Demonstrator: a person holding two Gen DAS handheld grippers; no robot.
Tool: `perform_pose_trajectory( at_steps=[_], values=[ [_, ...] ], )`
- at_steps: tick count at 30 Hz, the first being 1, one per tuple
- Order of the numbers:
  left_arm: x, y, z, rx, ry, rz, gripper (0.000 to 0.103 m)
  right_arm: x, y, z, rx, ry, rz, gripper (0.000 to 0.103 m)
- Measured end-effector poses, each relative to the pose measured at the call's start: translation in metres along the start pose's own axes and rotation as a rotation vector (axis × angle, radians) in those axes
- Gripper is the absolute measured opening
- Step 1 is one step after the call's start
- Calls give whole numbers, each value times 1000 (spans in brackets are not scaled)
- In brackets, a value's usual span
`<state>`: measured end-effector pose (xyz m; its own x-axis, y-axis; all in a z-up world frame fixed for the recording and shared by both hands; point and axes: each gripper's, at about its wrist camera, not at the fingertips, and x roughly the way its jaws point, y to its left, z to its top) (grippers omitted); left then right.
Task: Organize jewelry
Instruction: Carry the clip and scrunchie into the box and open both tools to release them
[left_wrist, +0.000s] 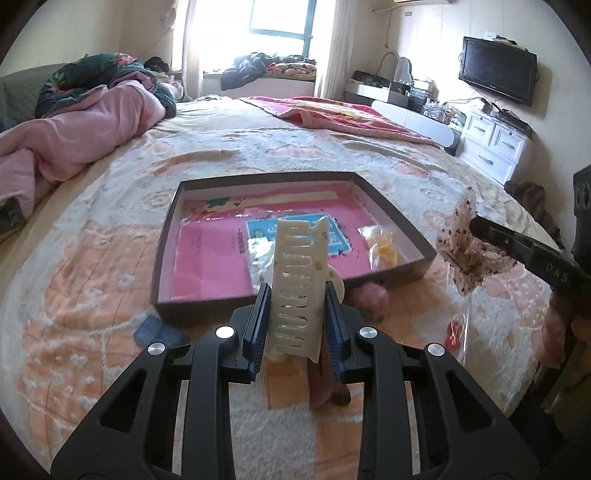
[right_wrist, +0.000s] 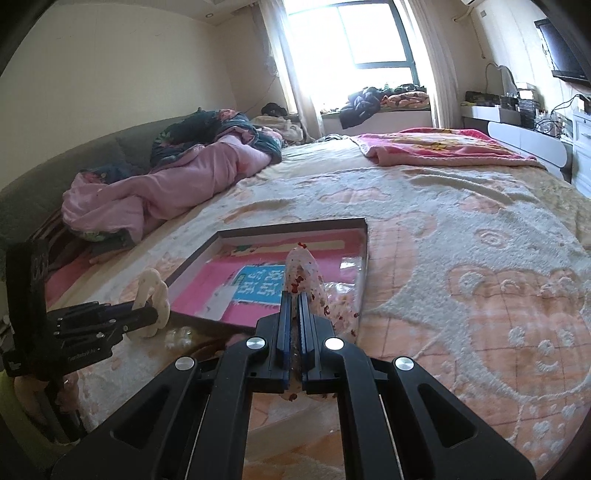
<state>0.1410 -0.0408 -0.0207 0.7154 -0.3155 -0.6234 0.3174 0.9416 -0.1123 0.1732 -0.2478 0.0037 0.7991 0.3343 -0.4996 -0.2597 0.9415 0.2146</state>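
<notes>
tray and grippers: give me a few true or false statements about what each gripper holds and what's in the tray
1. The left gripper is shut on a cream hair clip. True.
2. The right gripper is open and holds nothing. False: it is shut on a clear bag with red spots.
3. The tray sits on the bed blanket. True.
4. The tray has nothing in it. False: a blue card and a small bag with something yellow lie on its pink floor.
5. The hair clip already lies in the tray. False: it is held up between the left gripper's pads.
</notes>
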Motion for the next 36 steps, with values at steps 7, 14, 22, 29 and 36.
perform_pose_trajectory(
  at_steps=[7,14,22,29,36],
  values=[
    [14,0,14,8,-10,6,20,9,-6,9,-6,-3,-20,4],
    [24,18,26,-17,-18,32,20,24,-8,19,-21,-3,-32,4],
    [39,50,34,-81,-14,82,20,50,-1,30,-48,8,-42,4],
    [51,70,32,-124,6,118,21,77,5,37,-76,24,-49,4],
    [60,82,30,-136,21,142,21,108,16,45,-118,56,-54,4]
  ],
)
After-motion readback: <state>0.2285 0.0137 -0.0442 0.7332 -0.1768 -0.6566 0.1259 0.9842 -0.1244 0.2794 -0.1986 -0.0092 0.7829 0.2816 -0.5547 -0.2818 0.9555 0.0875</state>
